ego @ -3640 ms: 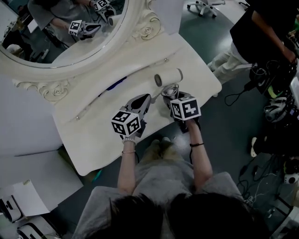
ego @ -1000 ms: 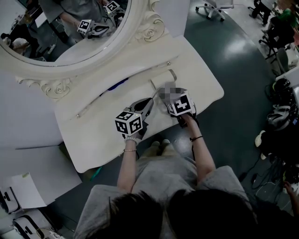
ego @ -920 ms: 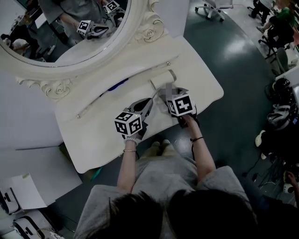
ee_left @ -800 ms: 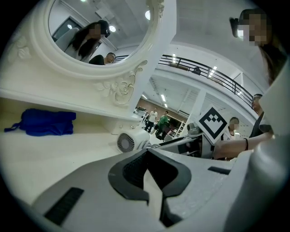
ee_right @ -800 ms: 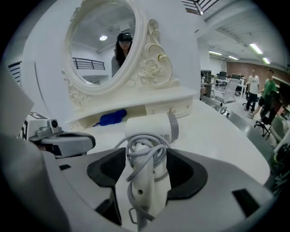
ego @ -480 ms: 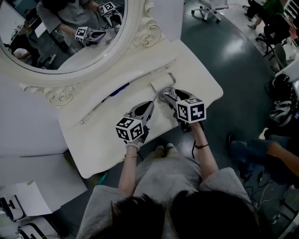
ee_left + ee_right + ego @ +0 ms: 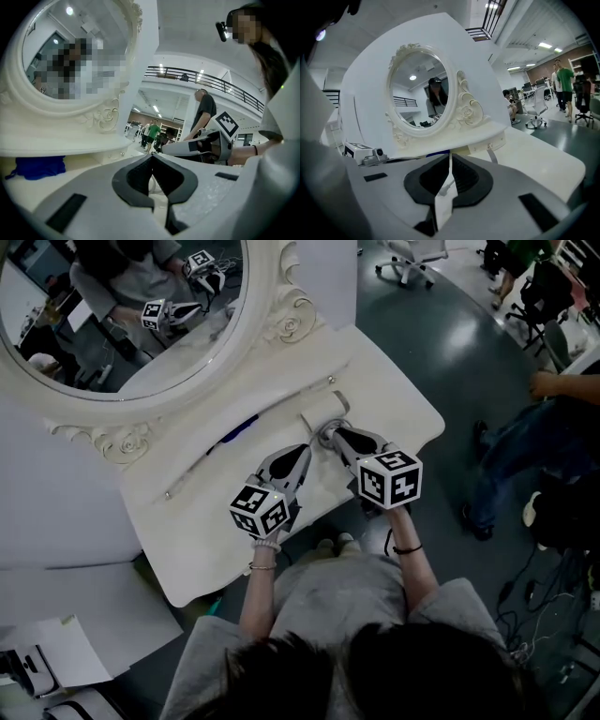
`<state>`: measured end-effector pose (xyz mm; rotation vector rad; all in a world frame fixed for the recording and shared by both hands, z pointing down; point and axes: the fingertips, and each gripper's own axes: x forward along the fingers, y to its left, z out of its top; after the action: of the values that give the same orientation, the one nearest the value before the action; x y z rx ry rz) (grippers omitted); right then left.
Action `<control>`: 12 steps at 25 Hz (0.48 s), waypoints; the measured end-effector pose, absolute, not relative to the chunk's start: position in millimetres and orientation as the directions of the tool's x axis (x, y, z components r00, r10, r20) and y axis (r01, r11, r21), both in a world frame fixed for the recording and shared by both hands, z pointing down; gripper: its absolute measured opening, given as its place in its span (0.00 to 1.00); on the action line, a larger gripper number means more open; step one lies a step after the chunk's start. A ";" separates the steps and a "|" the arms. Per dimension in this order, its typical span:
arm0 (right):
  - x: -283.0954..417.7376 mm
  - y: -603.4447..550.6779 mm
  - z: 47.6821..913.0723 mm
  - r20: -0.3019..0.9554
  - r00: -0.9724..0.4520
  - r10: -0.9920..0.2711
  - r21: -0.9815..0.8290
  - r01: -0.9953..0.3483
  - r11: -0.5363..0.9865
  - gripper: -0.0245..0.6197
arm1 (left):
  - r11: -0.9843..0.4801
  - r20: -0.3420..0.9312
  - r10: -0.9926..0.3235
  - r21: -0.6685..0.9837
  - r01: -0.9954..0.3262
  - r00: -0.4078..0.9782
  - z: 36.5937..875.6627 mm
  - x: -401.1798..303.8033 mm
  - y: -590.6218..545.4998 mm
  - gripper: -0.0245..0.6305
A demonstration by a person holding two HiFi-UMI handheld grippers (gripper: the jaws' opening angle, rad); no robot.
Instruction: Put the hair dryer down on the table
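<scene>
Cream table (image 7: 394,399), blue cloth (image 7: 239,426), dark teal floor (image 7: 450,334), black-and-white patterned left cube (image 7: 260,510).

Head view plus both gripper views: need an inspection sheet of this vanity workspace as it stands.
surface: white vanity table below an ornate oval mirror.
job's things: white cylindrical hair dryer lies on the table.
clutter: blue cloth-like item on the ledge under the mirror.
grippers: left tool shut, nothing held. Right tool has just been closing and is shut, nothing between its jaws; its tips are close to the dryer, contact unclear.
cables: dark leads on the floor at lower right.
surroundings: person in jeans at right, office chair at top, papers at lower left.
</scene>
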<state>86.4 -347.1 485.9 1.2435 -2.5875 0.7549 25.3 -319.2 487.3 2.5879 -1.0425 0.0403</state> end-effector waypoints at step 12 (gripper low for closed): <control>81.1 -331.7 439.7 0.230 -0.689 -0.687 -0.338 -0.718 0.608 0.04 | -0.739 0.113 -0.629 0.221 -0.637 0.769 455.9 42.5 -299.9 0.04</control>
<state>81.1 -331.7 439.7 1.2029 -2.7477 0.6294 42.5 -299.9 455.9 2.7176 -0.9897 0.0446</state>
